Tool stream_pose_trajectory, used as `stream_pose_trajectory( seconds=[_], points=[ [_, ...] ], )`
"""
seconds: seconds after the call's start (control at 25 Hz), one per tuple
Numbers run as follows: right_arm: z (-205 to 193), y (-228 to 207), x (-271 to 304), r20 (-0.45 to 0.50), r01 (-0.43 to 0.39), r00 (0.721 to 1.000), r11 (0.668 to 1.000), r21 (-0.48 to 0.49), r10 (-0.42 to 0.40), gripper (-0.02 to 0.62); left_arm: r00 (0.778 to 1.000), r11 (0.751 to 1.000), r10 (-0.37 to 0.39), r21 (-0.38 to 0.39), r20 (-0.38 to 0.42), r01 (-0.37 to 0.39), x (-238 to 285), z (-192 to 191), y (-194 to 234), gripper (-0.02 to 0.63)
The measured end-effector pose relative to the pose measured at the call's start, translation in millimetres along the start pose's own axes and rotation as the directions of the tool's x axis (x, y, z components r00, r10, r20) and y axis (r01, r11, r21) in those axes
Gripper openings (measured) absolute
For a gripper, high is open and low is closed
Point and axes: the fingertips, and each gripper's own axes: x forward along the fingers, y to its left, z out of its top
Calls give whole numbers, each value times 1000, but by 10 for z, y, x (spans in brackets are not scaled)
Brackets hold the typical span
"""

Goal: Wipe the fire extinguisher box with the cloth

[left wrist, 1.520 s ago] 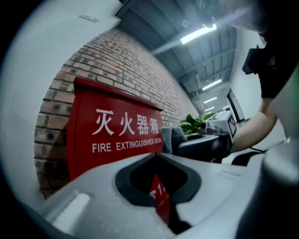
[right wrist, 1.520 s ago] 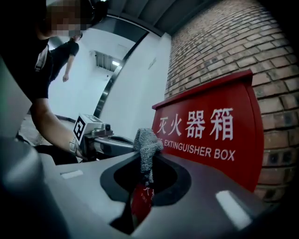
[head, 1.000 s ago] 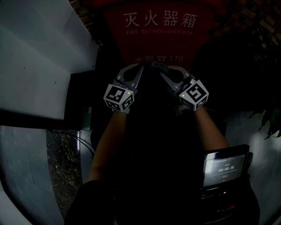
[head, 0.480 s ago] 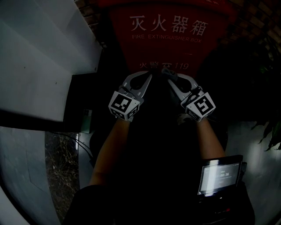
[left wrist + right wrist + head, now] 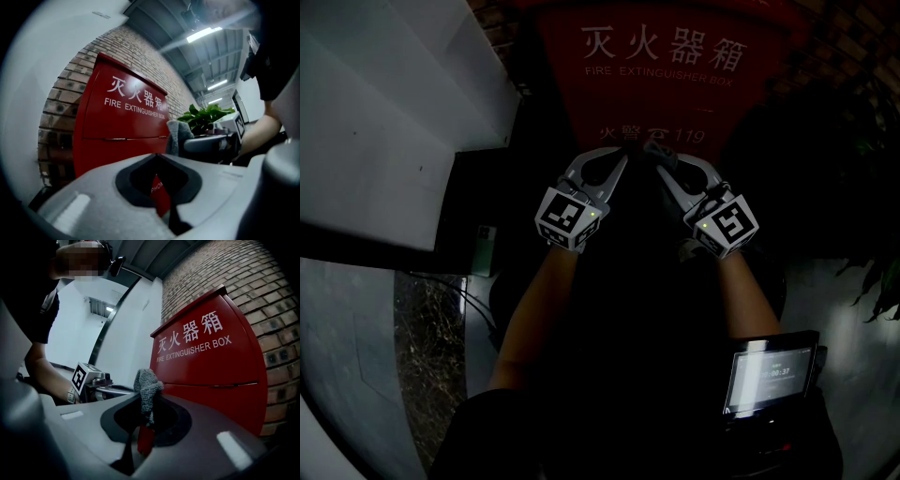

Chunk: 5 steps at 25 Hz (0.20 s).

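The red fire extinguisher box (image 5: 666,94) with white lettering stands against a brick wall; it also fills the left gripper view (image 5: 122,136) and the right gripper view (image 5: 211,366). My two grippers point at its front, side by side, tips almost touching. The right gripper (image 5: 654,157) (image 5: 149,404) is shut on a small grey cloth (image 5: 147,383), which sticks up from its tips close to the box's front. From the left gripper view the cloth (image 5: 177,136) shows at the right gripper's tip. The left gripper (image 5: 619,157) (image 5: 157,159) is shut with nothing in it.
A brick wall (image 5: 276,324) surrounds the box. A white panel (image 5: 384,141) rises on the left, with a small wall fitting (image 5: 485,248) and cables below it. A green plant (image 5: 872,272) stands to the right. A device with a lit screen (image 5: 773,370) hangs at the person's waist.
Both grippers have shifted slightly right and lower in the head view, staying together at the box's front. The right gripper still holds the cloth.
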Motion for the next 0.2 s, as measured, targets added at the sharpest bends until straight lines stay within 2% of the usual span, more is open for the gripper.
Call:
stream_pose_trajectory(
  seconds=[0.2],
  points=[
    [-77, 51, 2, -71, 1, 997, 1000, -13, -1, 40, 1000, 1000, 14, -11, -4, -14, 1, -37, 35, 3]
  ],
)
